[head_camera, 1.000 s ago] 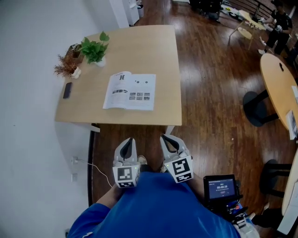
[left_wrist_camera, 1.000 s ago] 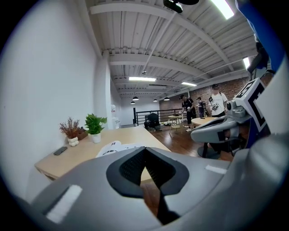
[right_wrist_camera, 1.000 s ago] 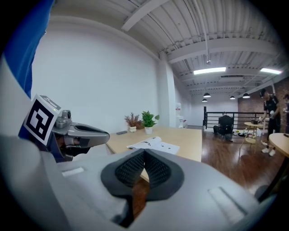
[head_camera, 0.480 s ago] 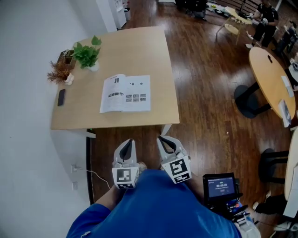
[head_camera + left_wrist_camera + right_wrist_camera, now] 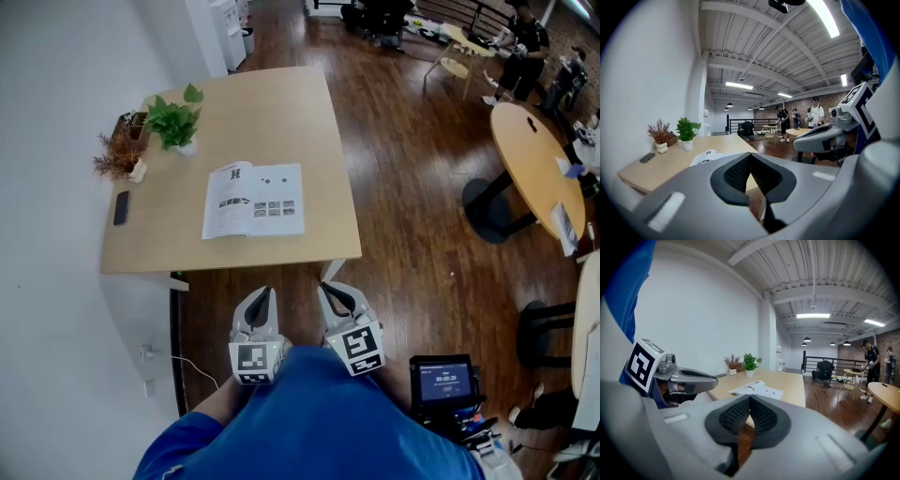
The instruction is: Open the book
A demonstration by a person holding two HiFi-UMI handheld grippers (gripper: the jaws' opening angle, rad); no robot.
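Two grippers, left gripper [image 5: 263, 293] and right gripper [image 5: 324, 287], sit side by side with jaws pressed together on nothing, off the surface [image 5: 281, 103] where the book [image 5: 254, 200] lies open, a dark slab, perhaps a phone [image 5: 120, 207], near the surface's left edge.

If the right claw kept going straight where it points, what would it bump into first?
Probably the near edge of the table, beside the open book. The right claw, shut and empty, aims that way with nothing between. Depth is unclear, so it might slip just under the tabletop.
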